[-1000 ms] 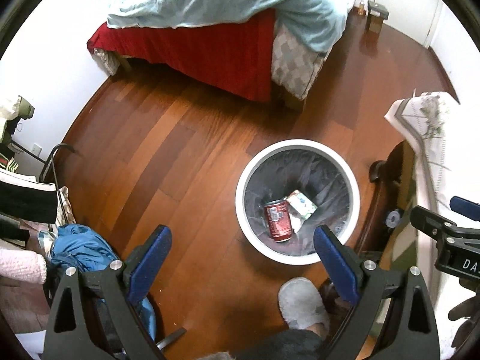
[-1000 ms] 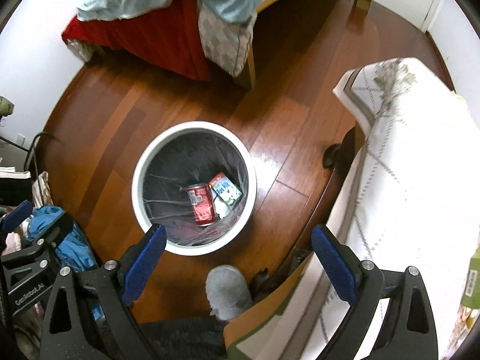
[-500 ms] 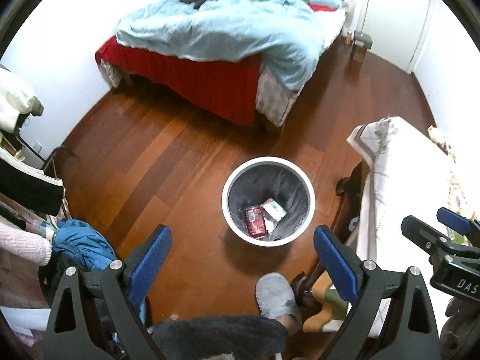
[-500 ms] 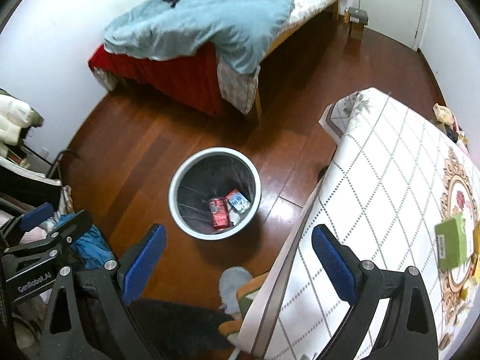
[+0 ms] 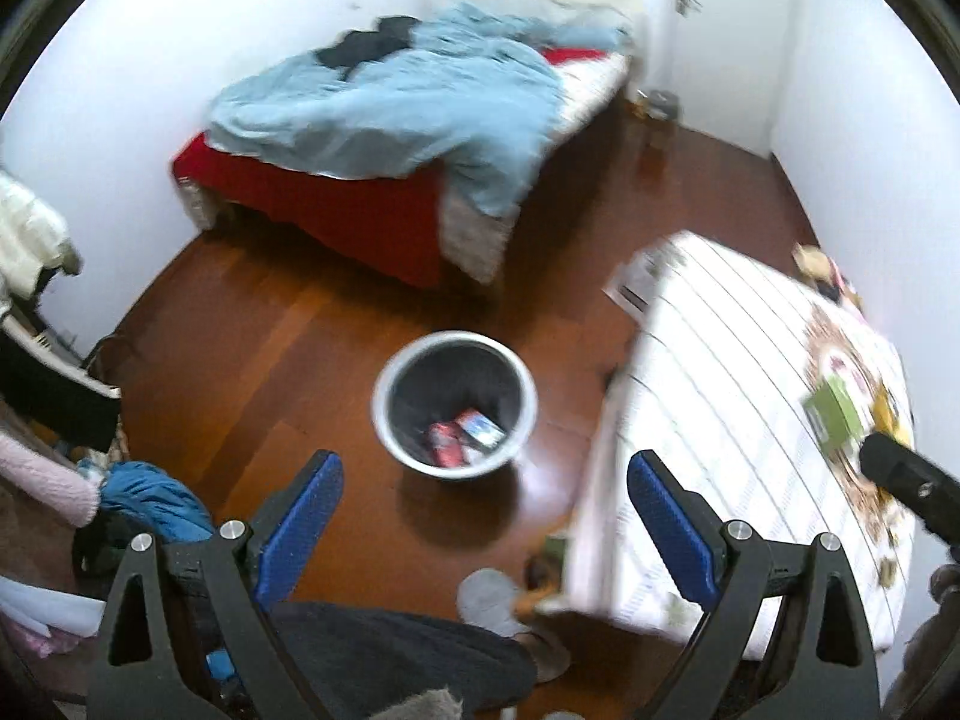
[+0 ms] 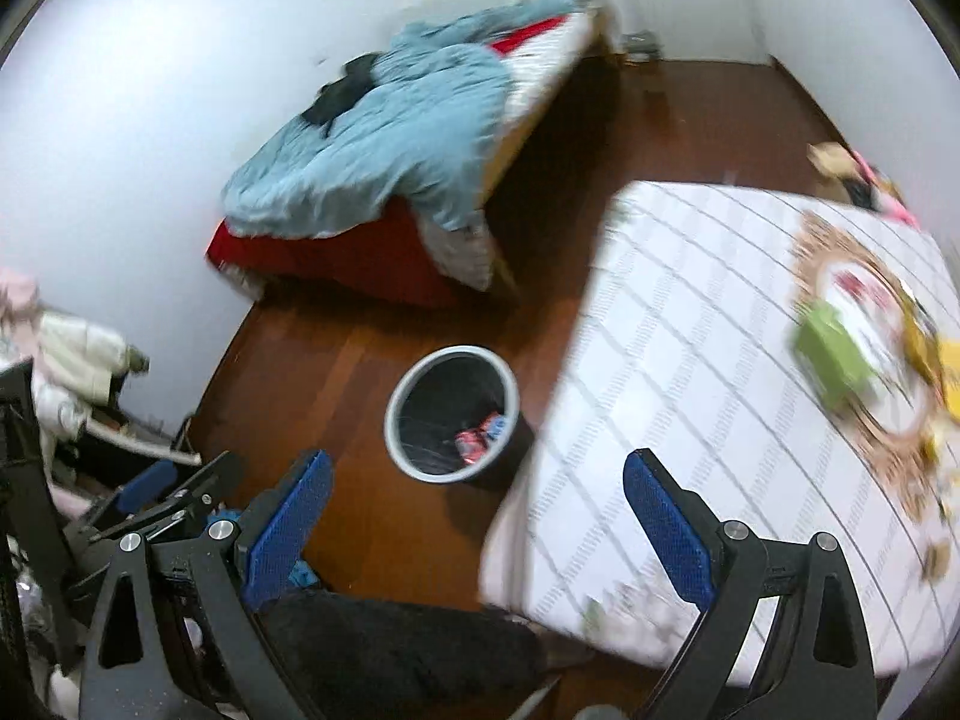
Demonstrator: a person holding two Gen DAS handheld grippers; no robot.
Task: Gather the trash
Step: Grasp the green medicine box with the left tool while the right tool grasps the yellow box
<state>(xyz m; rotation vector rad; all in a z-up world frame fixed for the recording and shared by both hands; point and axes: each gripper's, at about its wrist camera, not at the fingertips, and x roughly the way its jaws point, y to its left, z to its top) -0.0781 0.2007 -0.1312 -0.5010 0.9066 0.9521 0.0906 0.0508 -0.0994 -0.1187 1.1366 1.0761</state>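
Against the far wall: bed [image 5: 420, 138] with light blue blanket [image 5: 384, 114] and red sheet [image 5: 324, 210], seen in both views; dark garment [image 5: 360, 48] on top of the blanket. At right: table [image 6: 708, 360] under white checked cloth, shown far more fully by the right wrist view; green box [image 6: 831, 354] and yellow item [image 6: 936, 360] on its patterned centre, blurred. Between bed and table, on the brown wood floor [image 5: 252, 360]: round white bin [image 5: 454, 405] with dark liner, just beside the table edge. Inside the bin: red can [image 5: 444, 447] beside a small carton [image 5: 480, 429], clear from the left wrist view, only a red and blue smudge [image 6: 477, 438] from the right. At left: clothes pile [image 5: 150, 498], blue and pink. Shown only by the left wrist view: grey slipper [image 5: 489, 603] near the table corner. Left gripper [image 5: 483, 525]: jaws spread wide, nothing between the blue pads, above the floor near the bin. Right gripper [image 6: 477, 525]: likewise spread and empty, between bin and table edge. Both grippers well apart from the trash.
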